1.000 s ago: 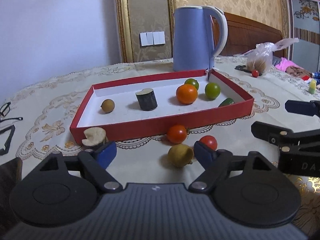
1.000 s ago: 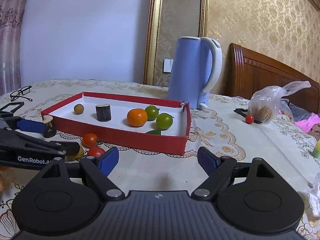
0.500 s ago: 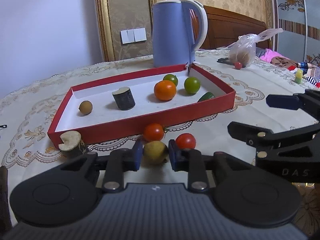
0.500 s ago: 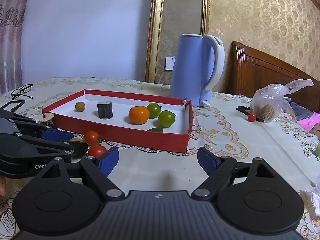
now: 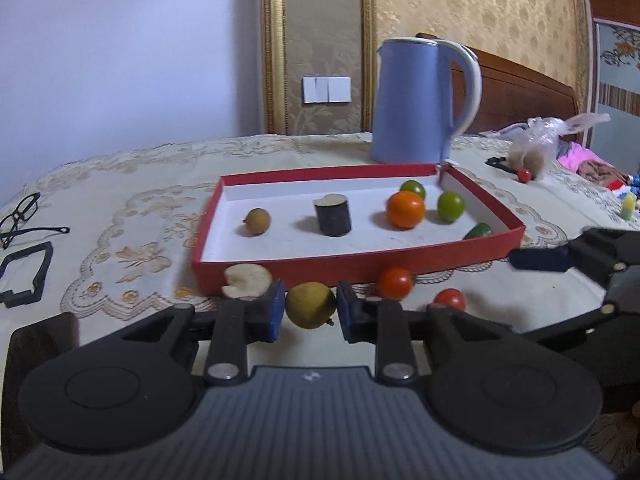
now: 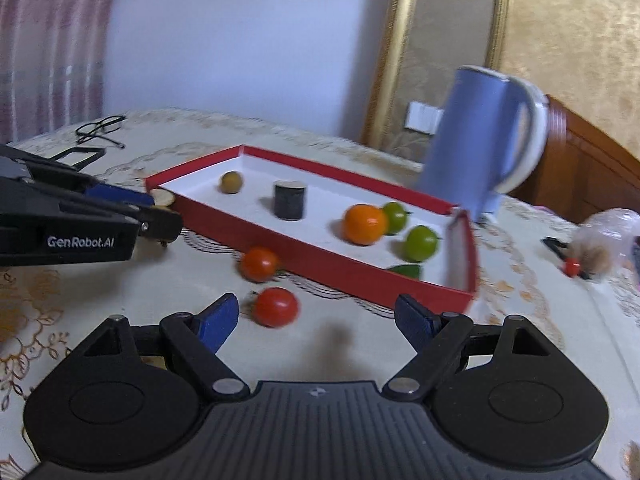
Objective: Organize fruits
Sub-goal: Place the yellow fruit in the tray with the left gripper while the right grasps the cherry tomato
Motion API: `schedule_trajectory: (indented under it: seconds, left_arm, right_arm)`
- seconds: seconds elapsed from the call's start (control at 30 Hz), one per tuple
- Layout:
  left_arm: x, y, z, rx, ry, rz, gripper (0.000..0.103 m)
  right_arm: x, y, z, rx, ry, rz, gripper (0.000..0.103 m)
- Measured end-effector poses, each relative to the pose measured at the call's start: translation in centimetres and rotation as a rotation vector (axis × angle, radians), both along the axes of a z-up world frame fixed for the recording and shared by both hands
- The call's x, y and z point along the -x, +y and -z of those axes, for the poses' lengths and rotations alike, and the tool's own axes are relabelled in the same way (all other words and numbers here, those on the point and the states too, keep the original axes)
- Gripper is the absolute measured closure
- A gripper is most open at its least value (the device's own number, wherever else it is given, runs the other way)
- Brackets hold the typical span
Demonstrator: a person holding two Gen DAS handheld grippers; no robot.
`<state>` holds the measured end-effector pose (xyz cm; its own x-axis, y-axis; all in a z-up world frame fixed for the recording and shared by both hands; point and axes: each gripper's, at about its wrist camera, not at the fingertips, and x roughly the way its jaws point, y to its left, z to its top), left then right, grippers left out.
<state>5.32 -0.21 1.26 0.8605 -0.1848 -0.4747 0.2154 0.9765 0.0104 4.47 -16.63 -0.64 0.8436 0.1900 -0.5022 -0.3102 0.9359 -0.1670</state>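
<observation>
The left gripper (image 5: 310, 311) has its blue-padded jaws clamped on a small yellowish-brown round fruit (image 5: 310, 305), held just in front of the near wall of the shallow red cardboard tray with a white floor (image 5: 360, 266). Just left of the left jaw sits a pale cut fruit piece with a bite-shaped notch (image 5: 246, 279), close against the tray's near corner. To the right of the jaws, two red cherry tomatoes lie on the cream embroidered surface (image 5: 132, 240): the farther tomato (image 5: 395, 283) near the tray wall and the nearer tomato (image 5: 450, 300) beyond it to the right.

Ahead of the jaws, inside the tray, lie a small brown round fruit (image 5: 257, 221), a dark upright cylinder with a pale top (image 5: 333, 214), an orange mandarin (image 5: 405, 209), two green round fruits (image 5: 451, 206) and a green piece (image 5: 478, 231) at the right wall. A blue electric kettle (image 5: 416, 100) stands behind the tray.

The right gripper (image 6: 316, 320) hovers with its jaws wide apart and nothing between them; the nearer tomato lies just ahead of its left jaw.
</observation>
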Motion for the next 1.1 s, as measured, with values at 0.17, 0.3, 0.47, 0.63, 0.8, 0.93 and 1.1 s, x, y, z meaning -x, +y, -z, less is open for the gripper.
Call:
schedule_trajectory:
  seconds: [0.17, 0.3, 0.47, 0.63, 0.8, 0.93, 1.1]
  left_arm:
    - [0.0, 0.2, 0.4, 0.004, 0.011, 0.002, 0.078]
    - [-0.1, 0.1, 0.6, 0.006, 0.015, 0.003, 0.078]
    - [-0.3, -0.1, 0.4, -0.003, 0.013, -0.001, 0.078]
    - [-1.6, -0.7, -0.3, -0.027, 0.006, -0.006, 0.078]
    - [-4.6, -1.4, -0.8, -0.027, 0.034, -0.016, 0.077]
    - [-6.7, -2.8, -2.0, -0.09, -0.007, -0.041, 0.077]
    - [-10.6, -3.5, -2.5, -0.114, 0.002, -0.082, 0.077]
  right_arm:
    - [-2.1, 0.5, 0.8, -0.016, 0.08, -0.004, 0.049]
    - [-2.4, 0.4, 0.8, -0.036, 0.1, -0.021, 0.074]
    - [-1.5, 0.1, 0.6, -0.046, 0.079, -0.01, 0.077]
    - [0.8, -1.4, -0.4, -0.099, 0.032, 0.0, 0.077]
    - [2.3, -3.1, -1.3, -0.135, -0.005, 0.018, 0.077]
    - [2.8, -3.9, -1.7, -0.146, -0.023, 0.027, 0.077]
    - [3.0, -4.5, -1.7, -0.158, -0.03, 0.031, 0.077]
